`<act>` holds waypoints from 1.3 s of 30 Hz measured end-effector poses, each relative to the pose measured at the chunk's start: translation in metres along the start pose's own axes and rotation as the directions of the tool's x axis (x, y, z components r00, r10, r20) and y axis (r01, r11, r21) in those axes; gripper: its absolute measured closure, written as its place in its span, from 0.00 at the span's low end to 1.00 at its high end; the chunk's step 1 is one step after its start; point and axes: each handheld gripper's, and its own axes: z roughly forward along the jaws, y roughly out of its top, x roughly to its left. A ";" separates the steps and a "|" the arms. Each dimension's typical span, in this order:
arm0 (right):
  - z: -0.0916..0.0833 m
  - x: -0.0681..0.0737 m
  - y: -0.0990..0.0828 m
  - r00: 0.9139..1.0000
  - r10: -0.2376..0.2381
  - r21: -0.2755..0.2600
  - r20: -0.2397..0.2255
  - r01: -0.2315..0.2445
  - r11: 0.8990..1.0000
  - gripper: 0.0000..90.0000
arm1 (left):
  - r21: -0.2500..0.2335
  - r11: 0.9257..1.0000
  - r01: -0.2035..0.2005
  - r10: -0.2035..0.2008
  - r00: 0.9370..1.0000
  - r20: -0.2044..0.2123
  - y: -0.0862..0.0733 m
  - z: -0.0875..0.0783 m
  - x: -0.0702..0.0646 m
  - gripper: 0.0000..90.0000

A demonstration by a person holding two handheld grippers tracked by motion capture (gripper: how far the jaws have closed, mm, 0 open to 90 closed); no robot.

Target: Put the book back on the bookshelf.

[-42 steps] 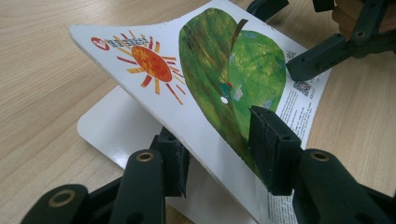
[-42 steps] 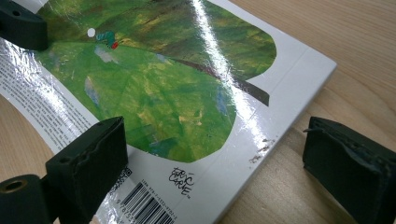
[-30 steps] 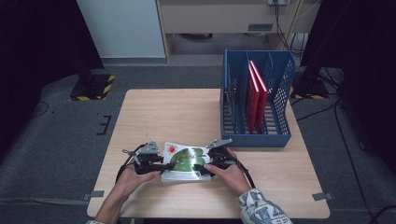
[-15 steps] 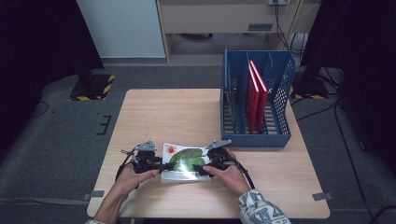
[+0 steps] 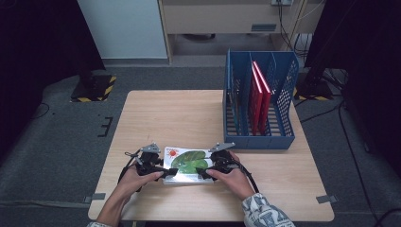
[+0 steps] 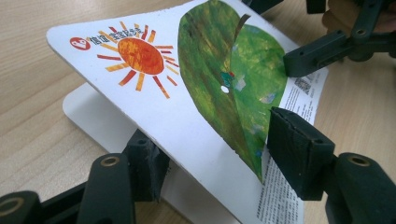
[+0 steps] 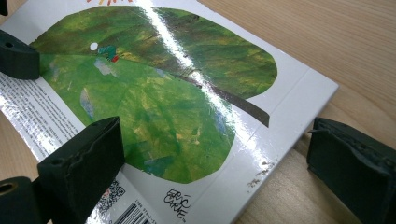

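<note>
A white picture book with a green leaf and an orange sun lies near the table's front edge. My left gripper is at its left end. In the left gripper view the cover is lifted off the page below and runs between the jaws of my left gripper, one under it and one over it. These jaws have just been opening and stand apart. My right gripper is at the book's right end. Its jaws stand wide open, one above the cover, the other on the table beside the book's edge.
A blue mesh file rack stands at the table's right rear with red books upright in it. Bare wooden tabletop stretches behind the book. The floor around is dark grey.
Both hands stay at the book's two ends. The left gripper has shifted only slightly against the book's left edge.
</note>
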 end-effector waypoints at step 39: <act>-0.001 -0.009 0.004 0.999 -0.007 0.018 -0.049 0.008 1.000 0.08 | 0.005 0.978 -0.207 0.206 0.972 -0.116 0.001 -0.011 -0.032 0.70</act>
